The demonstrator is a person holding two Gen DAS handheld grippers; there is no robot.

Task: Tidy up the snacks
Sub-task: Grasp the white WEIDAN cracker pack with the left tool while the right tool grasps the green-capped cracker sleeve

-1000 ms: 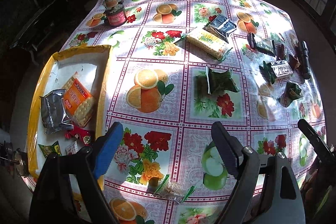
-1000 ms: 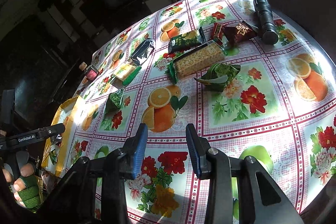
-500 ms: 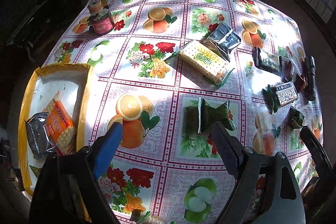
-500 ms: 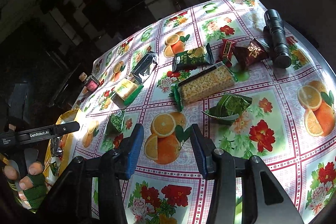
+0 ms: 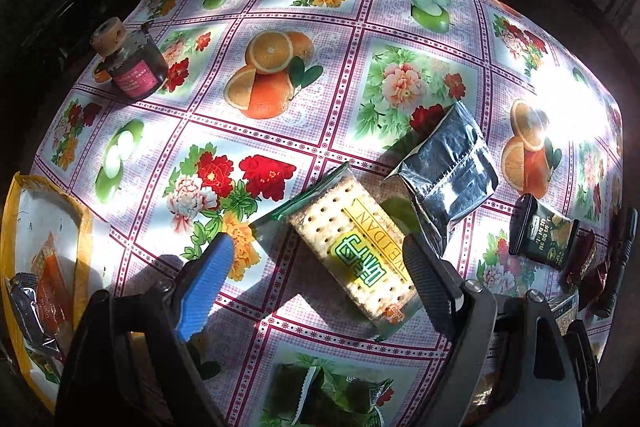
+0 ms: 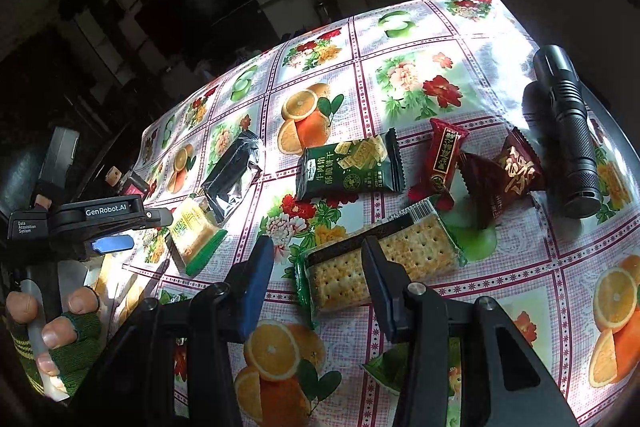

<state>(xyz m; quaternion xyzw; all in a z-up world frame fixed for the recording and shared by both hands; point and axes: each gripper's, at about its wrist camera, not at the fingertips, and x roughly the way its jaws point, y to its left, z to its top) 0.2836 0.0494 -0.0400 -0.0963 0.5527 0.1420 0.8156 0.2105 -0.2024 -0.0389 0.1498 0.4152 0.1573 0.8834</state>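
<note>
Both grippers sit farther across the surface (image 5: 400, 27) than a second ago, and the yellow tray (image 5: 12, 203) has slid to the left edge of the left wrist view. Left gripper (image 5: 316, 259) hangs over the green-ended cracker pack (image 5: 352, 251), jaws spread wide on either side of it, pads not pressing, nothing grasped. Silver foil pouch (image 5: 448, 167) lies just beside that pack, touching its far corner. Dark green biscuit packet (image 5: 544, 233) is farther right. Pink-labelled jar (image 5: 130, 63) stands far left, well apart. Tray holds an orange cracker pack (image 5: 52, 287) and a silver pouch.

Right gripper (image 6: 316, 271) hovers over a second cracker pack (image 6: 416, 251), jaws part-spread and released, straddling its left end in this view without contact that I can confirm. Behind it lie two red candy wrappers (image 6: 444, 155), then a black flashlight (image 6: 568, 131) at right. Person's left hand (image 6: 44, 331), in a green fingerless glove, grips the left gripper's handle.
</note>
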